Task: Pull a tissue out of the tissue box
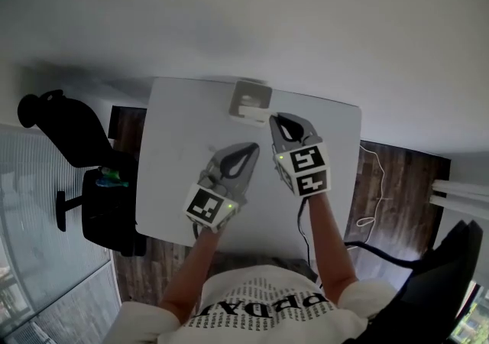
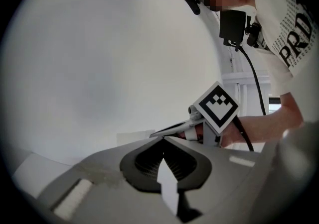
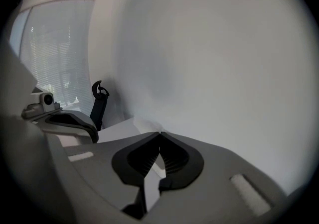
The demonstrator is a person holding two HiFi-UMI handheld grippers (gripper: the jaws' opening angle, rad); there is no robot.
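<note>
A grey tissue box (image 1: 250,99) with a white tissue showing at its slot stands at the far edge of the white table (image 1: 179,144). My right gripper (image 1: 276,118) is raised just right of the box, jaws shut with nothing between them. The left gripper (image 1: 251,148) hovers nearer to me, below the box, tips together and empty. In the left gripper view its own jaws (image 2: 163,139) meet in front of a bare wall, and the right gripper's marker cube (image 2: 217,106) shows beyond. In the right gripper view its jaws (image 3: 159,133) are closed too.
A black office chair (image 1: 67,131) and a dark bin or bag (image 1: 107,201) stand left of the table. On the wood floor to the right lies a white cable (image 1: 374,182). A window with blinds (image 3: 55,54) shows at the left of the right gripper view.
</note>
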